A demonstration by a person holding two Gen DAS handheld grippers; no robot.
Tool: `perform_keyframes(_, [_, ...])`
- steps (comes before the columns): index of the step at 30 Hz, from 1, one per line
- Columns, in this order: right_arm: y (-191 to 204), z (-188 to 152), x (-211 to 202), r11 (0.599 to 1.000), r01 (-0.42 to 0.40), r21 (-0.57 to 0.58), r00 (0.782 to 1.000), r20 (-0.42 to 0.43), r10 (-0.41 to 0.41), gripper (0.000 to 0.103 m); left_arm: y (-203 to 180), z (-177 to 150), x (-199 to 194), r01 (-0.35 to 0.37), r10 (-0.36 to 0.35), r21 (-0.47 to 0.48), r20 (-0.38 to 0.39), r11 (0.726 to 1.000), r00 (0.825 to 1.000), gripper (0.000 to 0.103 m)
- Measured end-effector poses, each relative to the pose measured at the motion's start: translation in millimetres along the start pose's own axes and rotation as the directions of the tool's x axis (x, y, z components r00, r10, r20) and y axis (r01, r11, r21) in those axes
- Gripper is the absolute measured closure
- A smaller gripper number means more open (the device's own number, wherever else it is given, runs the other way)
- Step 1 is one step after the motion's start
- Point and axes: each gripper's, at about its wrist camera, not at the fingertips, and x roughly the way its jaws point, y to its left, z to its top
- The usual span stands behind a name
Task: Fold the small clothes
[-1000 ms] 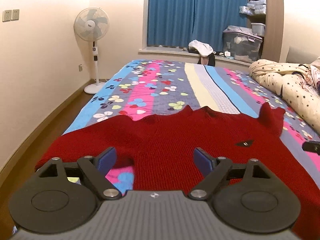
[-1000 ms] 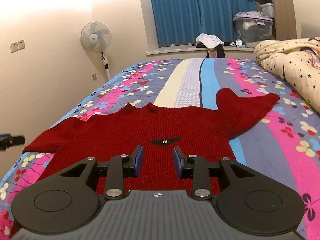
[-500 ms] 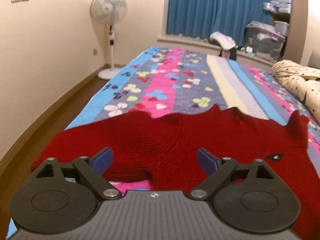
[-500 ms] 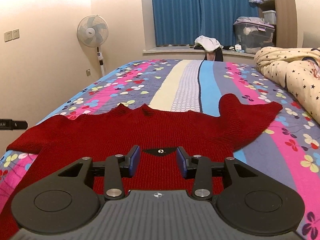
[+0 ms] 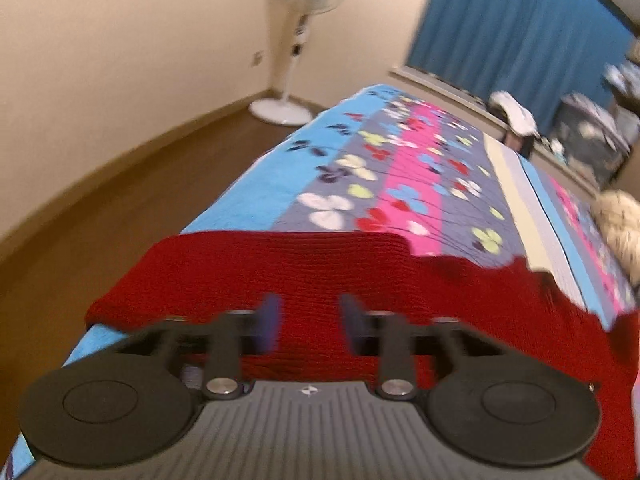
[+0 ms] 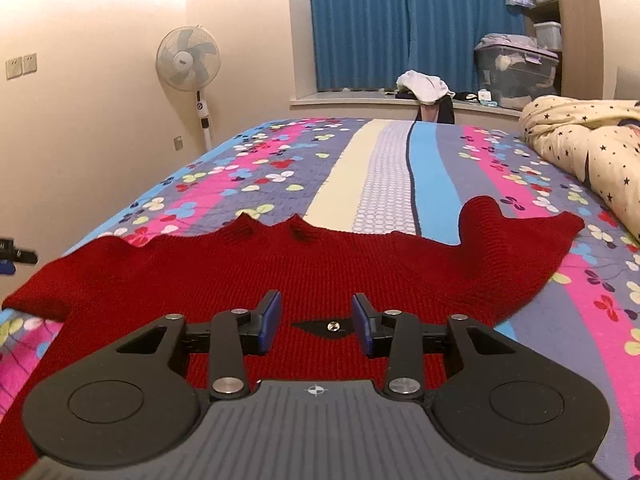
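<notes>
A red knitted sweater (image 6: 320,272) lies spread out flat on a bed (image 6: 392,184) that has a colourful striped cover with small flowers. Its neck opening points away from the cameras, toward the blue curtain (image 6: 412,24), and one sleeve (image 6: 520,240) reaches out to the right side over the pink and grey stripes. The other sleeve (image 5: 248,268) lies at the left edge of the bed, close to the brown floor (image 5: 120,208). The right gripper (image 6: 316,320) is low over the lower part of the sweater body. Its jaws are closing, but a gap between the blue pads (image 6: 270,316) is visible, and in this gap a small black tag (image 6: 328,326) with a metal stud shows on the knit. The pads do not seem to pinch any cloth. The left gripper (image 5: 308,324) is over the left sleeve near the bed edge, and this view is blurred. Its jaws are closing too, with a narrow gap where the red knit shows through; I cannot tell if the pads already press the cloth. A white standing fan (image 6: 188,60) is beside the wall, and a cream blanket with stars (image 6: 592,144) lies on the far right of the bed.
</notes>
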Motion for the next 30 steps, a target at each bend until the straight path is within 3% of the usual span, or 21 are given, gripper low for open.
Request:
perform_keyframes(2, [-2,1,5,1.000,-0.007,0.014,1.000,-0.006,0.007,0.096,22,4,7,-0.025,0.023,-0.075,-0.018,0.997,1.000,0.079])
perform_keyframes(5, [1,1,13,1.000,-0.007,0.018,1.000,-0.024,0.007,0.096,52,5,17,-0.078,0.058,-0.220,-0.096,0.972,0.994,0.076])
perform_keyframes(7, [3,1,16,1.000,-0.019,0.016,0.999,-0.031,0.020,0.096,68,5,17,-0.129,0.086,-0.323,-0.145,0.938,0.986,0.064])
perform_keyframes(9, [6,1,18,0.999,-0.032,0.008,0.999,-0.039,0.032,0.095,83,4,11,-0.209,0.140,-0.416,-0.189,0.885,0.972,0.033])
perform_keyframes(11, [7,2,20,0.999,-0.040,0.003,0.998,-0.044,0.040,0.095,94,1,7,-0.255,0.177,-0.466,-0.206,0.847,0.962,0.027])
perform_keyframes(14, [7,4,20,0.999,-0.047,0.010,0.998,-0.043,0.047,0.095,109,-3,10,-0.291,0.217,-0.499,-0.201,0.816,0.955,0.028])
perform_keyframes(16, [5,4,20,0.999,-0.048,0.015,0.998,-0.044,0.049,0.095,119,-4,11,-0.271,0.211,-0.533,-0.172,0.801,0.962,0.028])
perform_keyframes(17, [4,4,20,0.999,-0.047,0.016,0.998,-0.044,0.047,0.095,123,-4,11,-0.261,0.209,-0.543,-0.156,0.798,0.965,0.030])
perform_keyframes(19, [3,4,20,0.999,-0.043,0.021,0.998,-0.047,0.044,0.095,128,-6,13,-0.245,0.206,-0.555,-0.133,0.795,0.970,0.048])
perform_keyframes(20, [2,5,20,0.999,-0.042,0.025,0.998,-0.047,0.044,0.095,129,-6,14,-0.247,0.212,-0.552,-0.128,0.796,0.969,0.070])
perform_keyframes(23, [1,5,19,0.999,-0.043,0.031,0.998,-0.045,0.045,0.095,127,-6,8,-0.245,0.232,-0.543,-0.093,0.803,0.968,0.087])
perform_keyframes(25, [2,6,20,0.999,-0.042,0.028,0.998,-0.046,0.043,0.095,114,2,0,-0.249,0.267,-0.491,-0.034,0.834,0.963,0.091])
perform_keyframes(27, [2,5,21,0.999,-0.041,0.030,0.998,-0.048,0.042,0.095,91,13,-13,-0.246,0.294,-0.391,0.069,0.887,0.953,0.092])
perform_keyframes(30, [2,5,21,0.999,-0.040,0.028,0.998,-0.045,0.042,0.095,38,26,-37,-0.194,0.239,-0.192,0.249,0.962,0.938,0.094])
